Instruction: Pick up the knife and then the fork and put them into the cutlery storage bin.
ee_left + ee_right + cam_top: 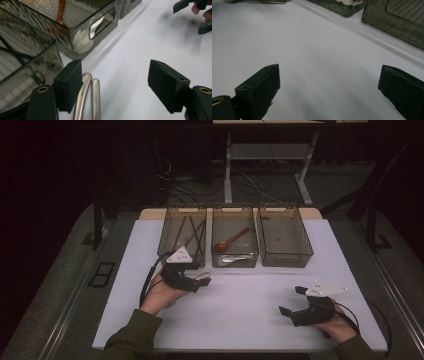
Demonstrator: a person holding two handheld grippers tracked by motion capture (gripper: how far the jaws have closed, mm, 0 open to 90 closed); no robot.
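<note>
Across the upper middle of the high view stand three clear bins with no readable writing: the left bin (pixel 183 236) holds dark and reddish chopsticks (pixel 191 232), the middle bin (pixel 235 237) a red spoon (pixel 231 241) above a metal spoon (pixel 236 259), the right bin (pixel 285 236) nothing I can make out. At centre left the left gripper (pixel 200 281) lies low and level, jaws wide and gripping nothing, with two metal handles (pixel 87 97) on the white table (pixel 240 305) just beside its left pad. At lower right the right gripper (pixel 294 300) rests wide, holding nothing.
</note>
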